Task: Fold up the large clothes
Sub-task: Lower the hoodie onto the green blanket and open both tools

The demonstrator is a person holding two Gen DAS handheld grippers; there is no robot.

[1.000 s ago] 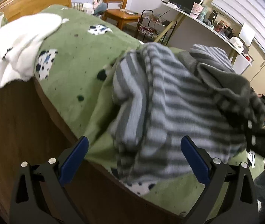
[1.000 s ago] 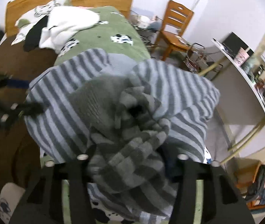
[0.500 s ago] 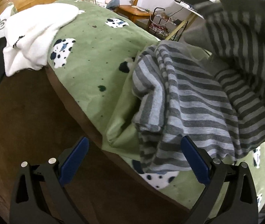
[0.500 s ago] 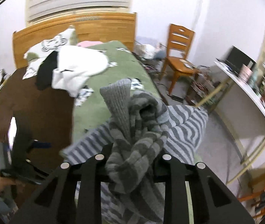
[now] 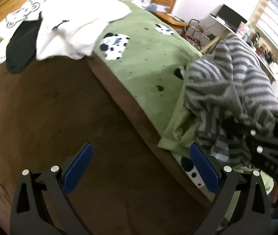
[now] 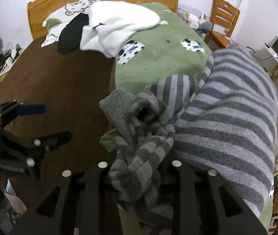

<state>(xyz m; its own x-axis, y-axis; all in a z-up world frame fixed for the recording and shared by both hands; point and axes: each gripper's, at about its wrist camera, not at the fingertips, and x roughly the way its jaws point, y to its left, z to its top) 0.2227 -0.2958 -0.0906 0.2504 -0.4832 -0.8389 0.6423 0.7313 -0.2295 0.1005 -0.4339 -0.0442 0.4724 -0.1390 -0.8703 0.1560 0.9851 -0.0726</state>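
- Striped sweater (image 6: 227, 105): grey knit, bunched, draped over the foot of the bed (image 5: 70, 107) on the green blanket (image 6: 158, 58).
- Looks soft, floppy and bulky; best held by a hem or shoulder seam, not the wad.
- Right tool (image 6: 139, 168) is clenched on a knit fold.
- Left tool (image 5: 139, 168) is spread wide, holding nothing, over the brown sheet.
- White garment (image 5: 76, 29) lies near the headboard.
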